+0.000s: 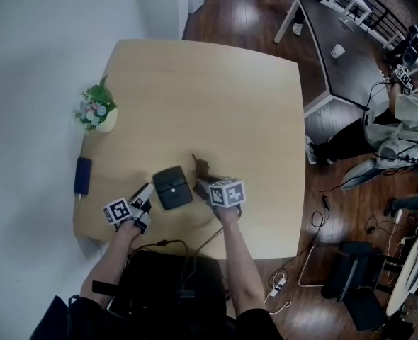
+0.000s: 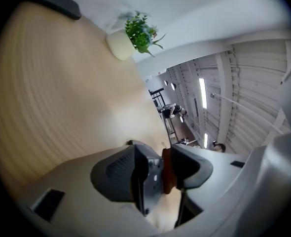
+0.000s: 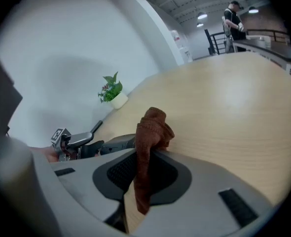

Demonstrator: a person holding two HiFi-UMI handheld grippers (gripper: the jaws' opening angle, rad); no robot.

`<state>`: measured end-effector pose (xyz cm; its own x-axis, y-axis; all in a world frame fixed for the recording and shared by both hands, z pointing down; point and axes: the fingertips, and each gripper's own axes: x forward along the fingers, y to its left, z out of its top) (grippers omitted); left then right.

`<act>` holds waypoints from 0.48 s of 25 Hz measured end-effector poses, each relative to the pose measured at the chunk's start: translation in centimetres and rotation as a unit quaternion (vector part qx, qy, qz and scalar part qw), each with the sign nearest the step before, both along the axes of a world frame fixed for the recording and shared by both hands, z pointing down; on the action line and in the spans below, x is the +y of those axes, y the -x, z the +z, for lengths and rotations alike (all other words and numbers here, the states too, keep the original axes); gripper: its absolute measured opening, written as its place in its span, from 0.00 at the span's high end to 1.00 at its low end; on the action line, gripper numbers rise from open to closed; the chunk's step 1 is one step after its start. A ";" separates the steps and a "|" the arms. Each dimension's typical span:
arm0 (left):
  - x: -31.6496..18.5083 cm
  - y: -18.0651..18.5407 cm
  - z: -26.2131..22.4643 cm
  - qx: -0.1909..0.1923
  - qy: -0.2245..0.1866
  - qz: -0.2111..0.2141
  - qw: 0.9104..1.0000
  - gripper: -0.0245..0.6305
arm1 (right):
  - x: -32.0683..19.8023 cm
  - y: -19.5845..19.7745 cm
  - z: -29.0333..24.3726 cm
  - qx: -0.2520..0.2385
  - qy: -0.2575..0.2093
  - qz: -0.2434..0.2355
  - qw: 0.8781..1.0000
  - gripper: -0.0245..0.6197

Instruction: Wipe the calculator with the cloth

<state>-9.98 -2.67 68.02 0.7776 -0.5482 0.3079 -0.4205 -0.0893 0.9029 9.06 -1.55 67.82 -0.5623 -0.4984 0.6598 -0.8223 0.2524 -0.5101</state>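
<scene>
The calculator (image 1: 172, 188) lies flat near the table's (image 1: 216, 98) front edge. The right gripper (image 1: 207, 184) clamps the cloth (image 1: 202, 170) just to its right; the left gripper (image 1: 147, 195), jaws spread and empty, sits at its left.

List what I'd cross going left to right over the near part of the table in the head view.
Dark flat device → left tongs → calculator → right tongs, gripping the cloth.

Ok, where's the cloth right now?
The cloth is pinched in the right gripper; in the head view it is just right of the calculator, low on the table.
</scene>
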 end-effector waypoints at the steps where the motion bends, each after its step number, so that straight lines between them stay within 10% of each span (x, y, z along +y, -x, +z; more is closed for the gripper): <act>1: 0.2 -0.4 0.4 0.006 0.013 -0.006 1.000 0.63 | 0.3 1.0 0.7 -0.012 0.017 -0.008 1.000 0.86; 7: -3.4 -3.4 -0.5 0.036 -0.034 0.042 0.998 0.62 | 5.7 6.4 1.7 -0.089 0.063 0.034 0.993 0.86; 12: -1.6 -3.1 -2.6 -0.009 -0.080 0.102 0.992 0.62 | 5.7 3.6 -0.2 -0.049 0.029 0.059 0.997 0.86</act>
